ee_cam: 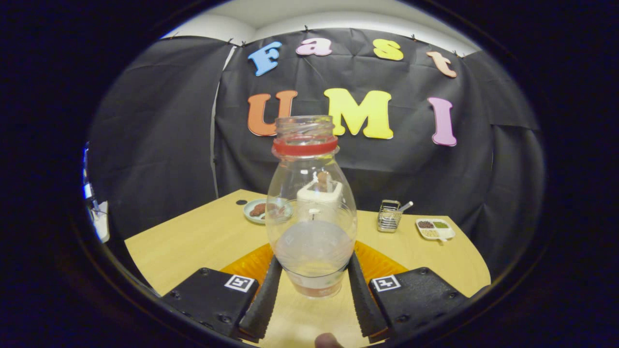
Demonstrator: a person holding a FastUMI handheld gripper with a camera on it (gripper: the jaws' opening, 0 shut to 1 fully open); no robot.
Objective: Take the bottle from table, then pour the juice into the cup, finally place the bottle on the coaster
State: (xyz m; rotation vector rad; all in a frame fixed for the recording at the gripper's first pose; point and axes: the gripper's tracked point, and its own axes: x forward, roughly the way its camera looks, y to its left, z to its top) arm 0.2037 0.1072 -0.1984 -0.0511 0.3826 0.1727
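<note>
Your claw [312, 290] grips the clear red-collared plastic bottle [311, 212] upright above the orange coaster [375, 263]; lower it next.

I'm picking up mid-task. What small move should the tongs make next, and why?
Probably lift and carry the bottle toward the cup just beyond it. The tongs look shut on the bottle's lower body, it stands upright, open-topped, with pale juice still inside.

Clear glossy plastic bottle [311, 212] with smooth collar, gripped by ribbed matt fingers [263, 299] of the jaws [313, 295]. Matt wood-look desk [193, 241]. At two o'clock, shiny wire metal basket [389, 215]. Creased matt cloth wall [159, 125].
</note>
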